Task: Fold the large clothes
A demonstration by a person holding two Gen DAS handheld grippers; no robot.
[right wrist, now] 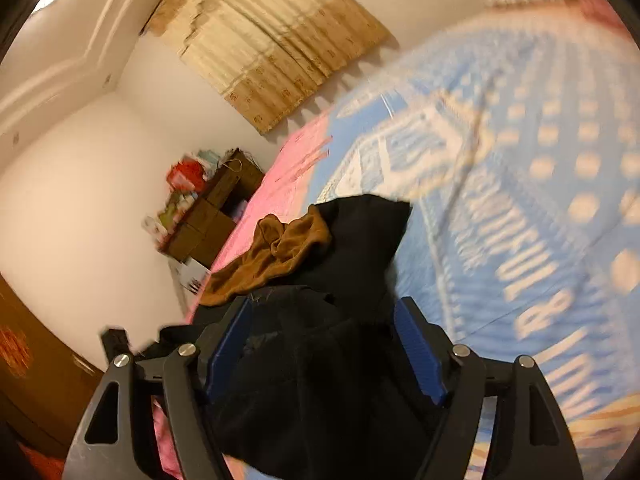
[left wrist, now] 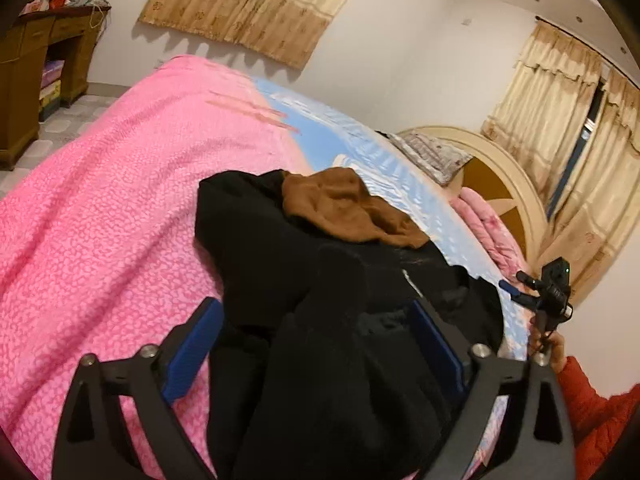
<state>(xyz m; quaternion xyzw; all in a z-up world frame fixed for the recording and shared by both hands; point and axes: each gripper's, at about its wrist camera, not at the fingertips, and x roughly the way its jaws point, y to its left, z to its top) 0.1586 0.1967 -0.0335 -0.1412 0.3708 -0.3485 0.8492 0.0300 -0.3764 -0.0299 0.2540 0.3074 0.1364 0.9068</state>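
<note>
both grippers, left gripper [left wrist: 316, 344] and right gripper [right wrist: 324, 348], spread wide around a bunched black garment [left wrist: 280, 248]; each should close on 1 edge, then lift evenly.

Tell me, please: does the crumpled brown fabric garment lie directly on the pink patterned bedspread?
No, the crumpled brown fabric garment rests on top of the large black cloth garment, which separates it from the pink patterned bedspread.

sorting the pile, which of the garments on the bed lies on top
The brown garment: it lies crumpled atop the black garment, which sits beneath it and reaches between both hand-held grippers' fingers.
</note>
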